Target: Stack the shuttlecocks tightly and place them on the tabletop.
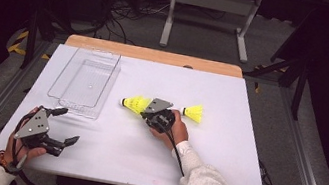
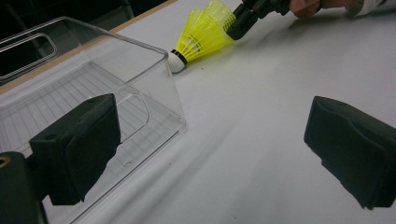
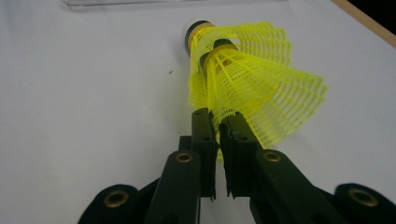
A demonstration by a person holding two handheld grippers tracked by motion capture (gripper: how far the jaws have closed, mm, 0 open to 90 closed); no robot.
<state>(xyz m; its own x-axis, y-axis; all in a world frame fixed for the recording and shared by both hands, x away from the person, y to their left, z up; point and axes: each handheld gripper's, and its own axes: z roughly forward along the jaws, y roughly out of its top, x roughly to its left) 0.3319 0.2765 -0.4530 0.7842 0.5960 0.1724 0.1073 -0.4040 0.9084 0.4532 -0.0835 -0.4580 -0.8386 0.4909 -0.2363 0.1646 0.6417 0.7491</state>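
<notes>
A yellow net shuttlecock (image 1: 136, 103) lies on its side on the white table, cork pointing left. In the right gripper view it looks like two skirts nested one in the other (image 3: 252, 79). My right gripper (image 1: 145, 114) is shut on the skirt's rim (image 3: 218, 122); the left gripper view shows the same grip (image 2: 240, 24) on the shuttlecock (image 2: 205, 32). A second yellow shuttlecock (image 1: 193, 111) lies free to the right of that hand. My left gripper (image 1: 66, 126) rests near the front left corner, open and holding nothing (image 2: 212, 140).
A clear plastic bin (image 1: 85, 82) stands at the back left; its near corner (image 2: 168, 88) is just ahead of my left gripper. The white table top (image 1: 221, 163) ends in a wooden strip (image 1: 153, 55) at the back. Dark floor, cables and a stand lie beyond.
</notes>
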